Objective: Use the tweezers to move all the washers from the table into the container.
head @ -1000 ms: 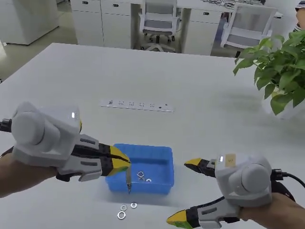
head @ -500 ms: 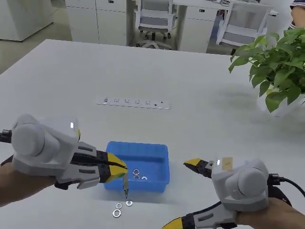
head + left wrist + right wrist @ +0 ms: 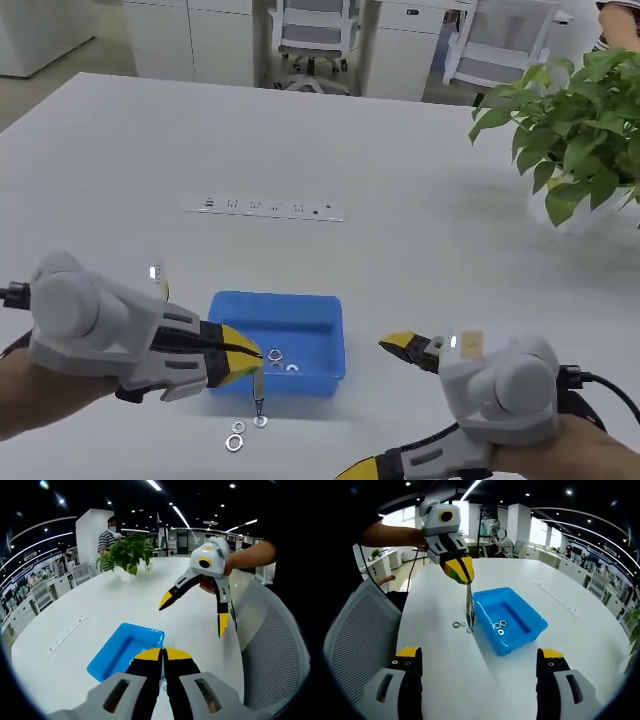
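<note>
My left gripper (image 3: 250, 358) is shut on slim metal tweezers (image 3: 258, 392) that point down at the table. Their tip is at one of three loose washers (image 3: 260, 421) lying just in front of the blue container (image 3: 318, 312). Two washers (image 3: 275, 355) lie inside the container. In the right gripper view the tweezers (image 3: 469, 605) hang from the left gripper (image 3: 461, 574) with the tip beside the washers (image 3: 463, 624) and the container (image 3: 520, 610). My right gripper (image 3: 375, 408) stands open to the right of the container, holding nothing. The left gripper view has the tweezers (image 3: 163, 680) between shut jaws.
A white power strip (image 3: 263, 208) lies on the table (image 3: 420, 230) beyond the container. A potted green plant (image 3: 575, 130) stands at the far right edge. Office chairs (image 3: 300, 30) and desks are behind the table. A grey mesh chair (image 3: 272, 645) is near me.
The left gripper has drawn back from the container's front wall, and the tweezers' tip now sits at the loose washers. The head camera has shifted. The right gripper stays open.
</note>
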The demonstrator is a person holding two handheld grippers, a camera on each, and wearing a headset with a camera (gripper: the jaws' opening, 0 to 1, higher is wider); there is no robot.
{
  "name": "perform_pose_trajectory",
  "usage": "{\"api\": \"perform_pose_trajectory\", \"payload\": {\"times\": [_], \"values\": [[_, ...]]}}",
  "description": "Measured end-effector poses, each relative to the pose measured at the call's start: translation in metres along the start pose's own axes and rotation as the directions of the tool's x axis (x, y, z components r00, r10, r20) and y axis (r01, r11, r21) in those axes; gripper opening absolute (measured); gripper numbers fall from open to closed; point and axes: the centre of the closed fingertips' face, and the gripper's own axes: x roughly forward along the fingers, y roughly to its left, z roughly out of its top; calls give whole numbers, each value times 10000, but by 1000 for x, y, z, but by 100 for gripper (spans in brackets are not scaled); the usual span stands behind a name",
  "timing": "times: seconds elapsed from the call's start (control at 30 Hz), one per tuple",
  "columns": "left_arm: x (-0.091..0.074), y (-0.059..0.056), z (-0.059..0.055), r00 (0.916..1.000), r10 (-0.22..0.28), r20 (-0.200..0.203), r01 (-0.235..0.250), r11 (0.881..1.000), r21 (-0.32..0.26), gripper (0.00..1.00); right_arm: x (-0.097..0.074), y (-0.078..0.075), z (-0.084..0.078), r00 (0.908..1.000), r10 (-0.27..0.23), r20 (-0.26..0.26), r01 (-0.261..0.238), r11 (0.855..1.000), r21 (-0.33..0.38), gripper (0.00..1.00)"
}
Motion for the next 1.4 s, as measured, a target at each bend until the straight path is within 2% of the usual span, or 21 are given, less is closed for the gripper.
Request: {"api": "perform_pose_trajectory", "payload": {"times": [0.37,0.73,1.07,1.2,1.4], "values": [[6,2,-4,9999,-38,-105,39,10000,90,5,1,3,-4,9999,121,-108,-120,9999,30,94],[8,2,-3,9999,-158,3,158,9999,50,5,1,5,-4,9996,292,-38,-293,9996,-61,90],[3,-3,-5,9973,-687,-245,688,9976,43,5,13,11,10,9956,923,139,-912,9937,-655,79],[3,-2,-6,9961,-803,-377,808,9967,103,5,20,12,15,9940,1086,159,-1069,9907,-840,78],[3,-3,-6,9942,-968,-459,973,9952,100,5,31,16,27,9882,1508,278,-1454,9789,-1437,69]]}}
